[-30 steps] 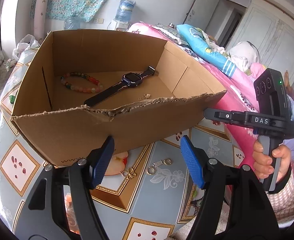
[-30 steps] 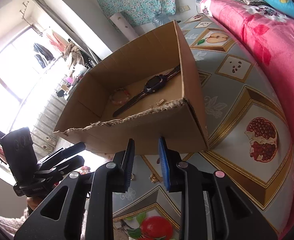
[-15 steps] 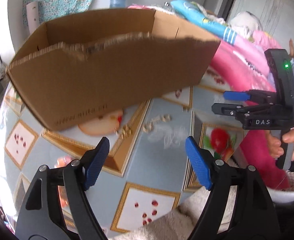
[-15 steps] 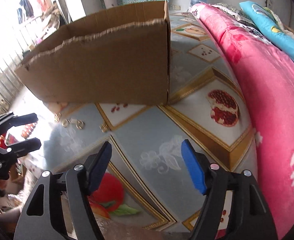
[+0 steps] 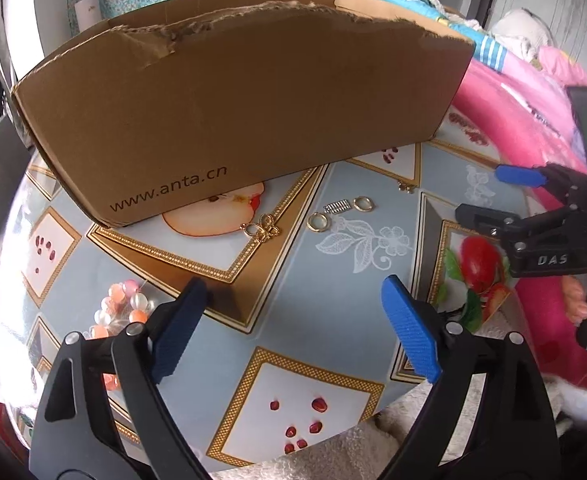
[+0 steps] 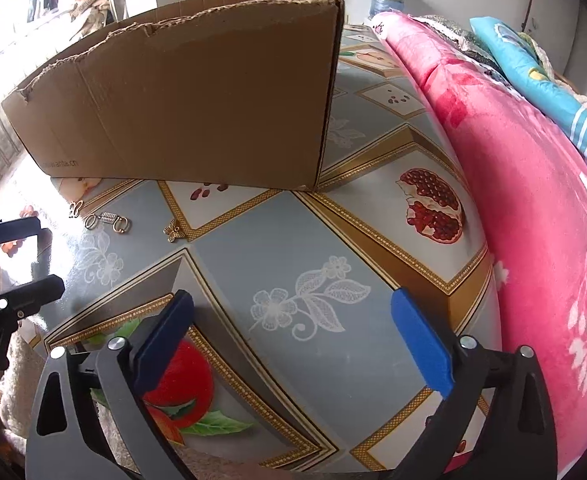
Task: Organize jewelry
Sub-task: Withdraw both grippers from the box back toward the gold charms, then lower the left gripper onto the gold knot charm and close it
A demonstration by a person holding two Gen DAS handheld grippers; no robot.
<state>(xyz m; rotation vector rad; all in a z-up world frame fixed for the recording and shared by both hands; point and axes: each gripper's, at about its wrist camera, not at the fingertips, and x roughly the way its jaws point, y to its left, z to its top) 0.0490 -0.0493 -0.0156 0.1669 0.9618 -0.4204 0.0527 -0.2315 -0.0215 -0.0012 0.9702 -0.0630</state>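
We keep both claws spread with nothing between the pads; each has just been opening. The box (image 5: 237, 112) stands on the worktop (image 5: 301, 304) at twelve o'clock from the left claw (image 5: 293, 336). In the left view, the bead bracelet (image 5: 121, 312) lies at ten o'clock beside it, the loose pieces at twelve. We judge the next pick should be one small piece: come down steeply, straddle it, close slowly so it does not skid. The right claw (image 6: 293, 340) hangs over bare cloth. We count one box, one bracelet, two rings (image 5: 319, 222), one spring (image 5: 336, 206), one gold clasp (image 5: 262, 229), one butterfly charm (image 6: 174, 230).
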